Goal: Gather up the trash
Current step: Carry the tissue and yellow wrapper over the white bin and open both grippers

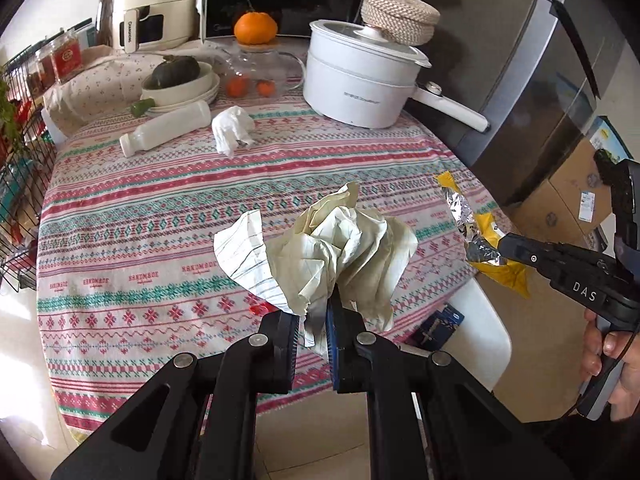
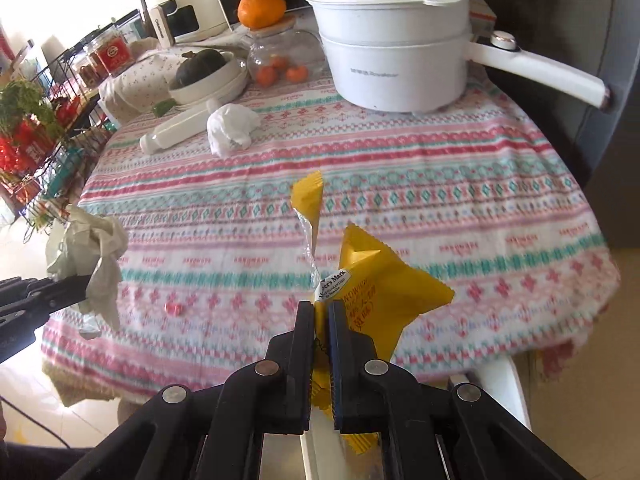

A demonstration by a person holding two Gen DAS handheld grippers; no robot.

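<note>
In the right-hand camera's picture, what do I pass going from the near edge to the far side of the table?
Right tool gripping a yellow wrapper → red scrap → white tissue → glass jar → orange.

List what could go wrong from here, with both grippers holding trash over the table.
1. The left gripper pinches only a lower fold of the crumpled paper; the loose bulk might slip out.
2. The right gripper clamps the yellow wrapper near one end, so the long foil end could snag or shed crumbs.
3. The white tissue and the small red scrap could be overlooked.
</note>
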